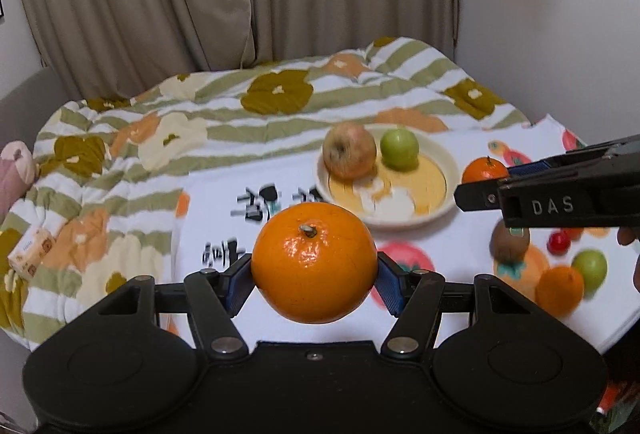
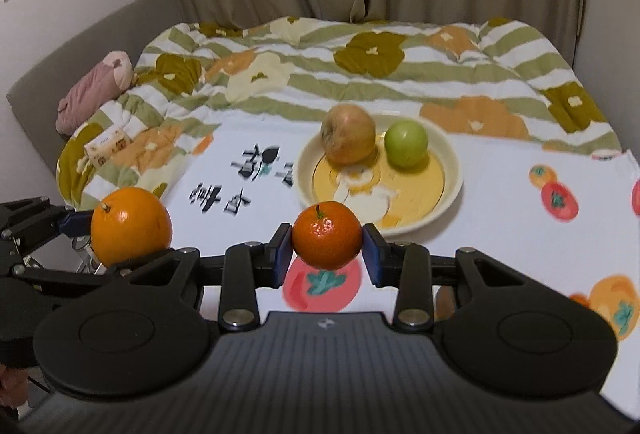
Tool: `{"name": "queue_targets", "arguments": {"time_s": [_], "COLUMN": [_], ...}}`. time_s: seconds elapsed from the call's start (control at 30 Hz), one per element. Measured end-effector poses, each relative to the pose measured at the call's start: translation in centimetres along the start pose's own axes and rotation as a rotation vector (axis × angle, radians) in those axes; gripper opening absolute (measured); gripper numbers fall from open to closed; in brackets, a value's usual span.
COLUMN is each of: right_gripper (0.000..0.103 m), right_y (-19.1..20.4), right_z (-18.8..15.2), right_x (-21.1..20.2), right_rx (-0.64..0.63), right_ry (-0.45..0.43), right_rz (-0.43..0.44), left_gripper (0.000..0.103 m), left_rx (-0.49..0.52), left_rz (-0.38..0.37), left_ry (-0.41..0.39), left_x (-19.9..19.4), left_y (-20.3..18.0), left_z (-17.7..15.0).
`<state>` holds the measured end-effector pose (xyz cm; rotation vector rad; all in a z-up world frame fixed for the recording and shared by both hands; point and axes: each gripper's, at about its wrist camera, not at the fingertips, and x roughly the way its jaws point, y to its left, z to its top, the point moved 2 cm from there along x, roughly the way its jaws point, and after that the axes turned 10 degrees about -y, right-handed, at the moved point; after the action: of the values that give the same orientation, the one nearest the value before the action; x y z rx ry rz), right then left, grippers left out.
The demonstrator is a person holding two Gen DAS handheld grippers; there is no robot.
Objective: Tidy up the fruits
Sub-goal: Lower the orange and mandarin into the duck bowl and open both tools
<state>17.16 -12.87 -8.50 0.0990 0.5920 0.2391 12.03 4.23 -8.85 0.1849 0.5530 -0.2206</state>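
Observation:
My left gripper (image 1: 315,268) is shut on a large orange (image 1: 315,262) and holds it above the white printed cloth; the orange also shows at the left of the right wrist view (image 2: 131,226). My right gripper (image 2: 327,244) is shut on a small tangerine (image 2: 327,235), just in front of the cream plate (image 2: 450,173). The tangerine also shows in the left wrist view (image 1: 484,169). The plate (image 1: 444,201) holds a reddish apple (image 1: 349,151) (image 2: 348,139) and a green apple (image 1: 399,148) (image 2: 406,144).
On the cloth at right lie a kiwi (image 1: 510,242), a small red fruit (image 1: 559,242), a green fruit (image 1: 590,266) and an orange (image 1: 560,290). A flowered quilt (image 2: 360,73) covers the bed behind. A tissue pack (image 2: 108,145) and pink plush (image 2: 96,89) lie left.

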Motion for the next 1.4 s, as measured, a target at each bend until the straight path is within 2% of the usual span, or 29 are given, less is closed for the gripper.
{"name": "queue_targets", "arguments": {"time_s": [0.27, 0.53, 0.9, 1.23, 1.3, 1.37, 1.4], "right_gripper": [0.052, 0.052, 0.052, 0.052, 0.052, 0.052, 0.052], "right_y": [-5.2, -10.3, -14.8, -15.0, -14.9, -14.8, -14.7], "right_z": [3.6, 5.5, 4.8, 4.5, 4.5, 4.6, 4.6], "right_x": [2.2, 6.9, 13.0, 14.4, 14.3, 14.3, 14.3], "right_rx": [-0.039, -0.077, -0.094, -0.093, -0.096, -0.099, -0.101], "right_ry": [0.002, 0.041, 0.135, 0.162, 0.161, 0.160, 0.158], "right_rz": [0.016, 0.039, 0.082, 0.132, 0.139, 0.148, 0.153], "left_gripper": [0.067, 0.067, 0.067, 0.068, 0.070, 0.091, 0.094], "left_rx": [-0.033, -0.052, -0.008, -0.012, -0.017, -0.003, 0.004], "left_rz": [0.014, 0.015, -0.014, -0.022, -0.022, -0.014, -0.009], "left_ry": [-0.011, 0.026, 0.157, 0.230, 0.217, 0.192, 0.178], "left_x": [3.7, 9.7, 17.6, 19.5, 19.2, 18.7, 18.5], "left_y": [-2.5, -5.5, -9.4, -10.7, -10.6, -10.7, -10.8], "left_z": [3.9, 6.2, 4.4, 3.2, 3.3, 3.8, 4.1]}}
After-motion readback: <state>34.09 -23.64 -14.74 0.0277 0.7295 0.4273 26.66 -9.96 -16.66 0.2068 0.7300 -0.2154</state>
